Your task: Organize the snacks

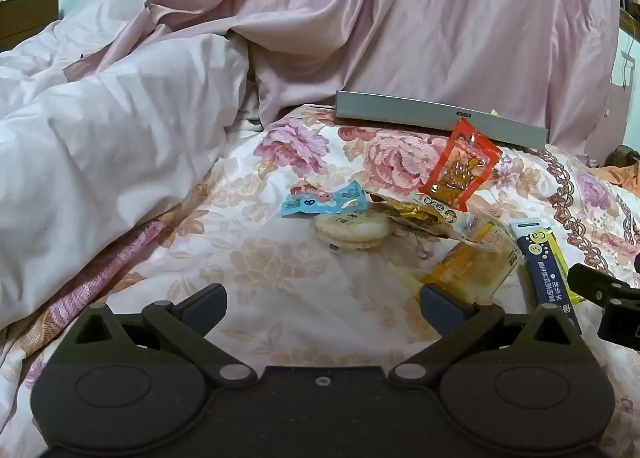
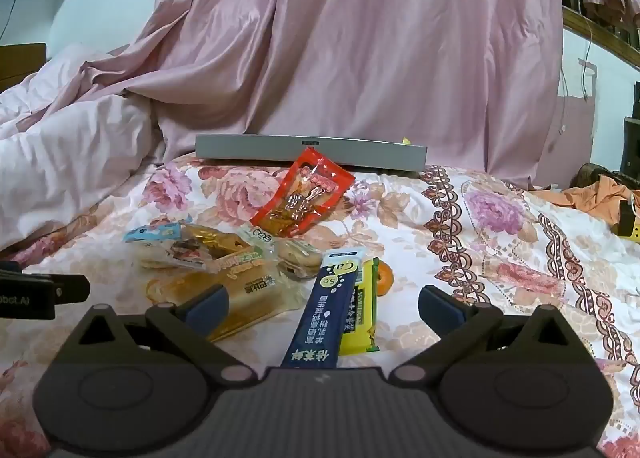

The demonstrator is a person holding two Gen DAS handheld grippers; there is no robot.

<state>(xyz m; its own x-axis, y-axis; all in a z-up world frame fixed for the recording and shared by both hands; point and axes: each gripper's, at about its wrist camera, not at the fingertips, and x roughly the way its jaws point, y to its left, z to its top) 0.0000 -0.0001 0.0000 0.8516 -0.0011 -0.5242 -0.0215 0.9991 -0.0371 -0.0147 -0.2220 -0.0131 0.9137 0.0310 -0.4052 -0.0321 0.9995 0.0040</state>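
Note:
A pile of wrapped snacks lies on the floral bedspread (image 1: 256, 258). It holds a red packet (image 1: 460, 162) (image 2: 304, 194), a small blue packet (image 1: 324, 200), a round pale cake (image 1: 352, 230), a yellow bread bag (image 1: 472, 262) (image 2: 236, 290), a navy stick box (image 1: 548, 270) (image 2: 332, 310), a yellow bar (image 2: 364, 310) and an orange fruit (image 2: 385, 278). My left gripper (image 1: 322, 308) is open, just short of the pile on its left. My right gripper (image 2: 322, 308) is open too, with the navy box lying between its fingers, untouched.
A flat grey box (image 1: 436, 118) (image 2: 312, 152) stands behind the snacks, against hanging pink cloth (image 2: 360, 38). A white duvet (image 1: 112, 130) is heaped on the left. Orange fabric (image 2: 592, 194) lies at the far right.

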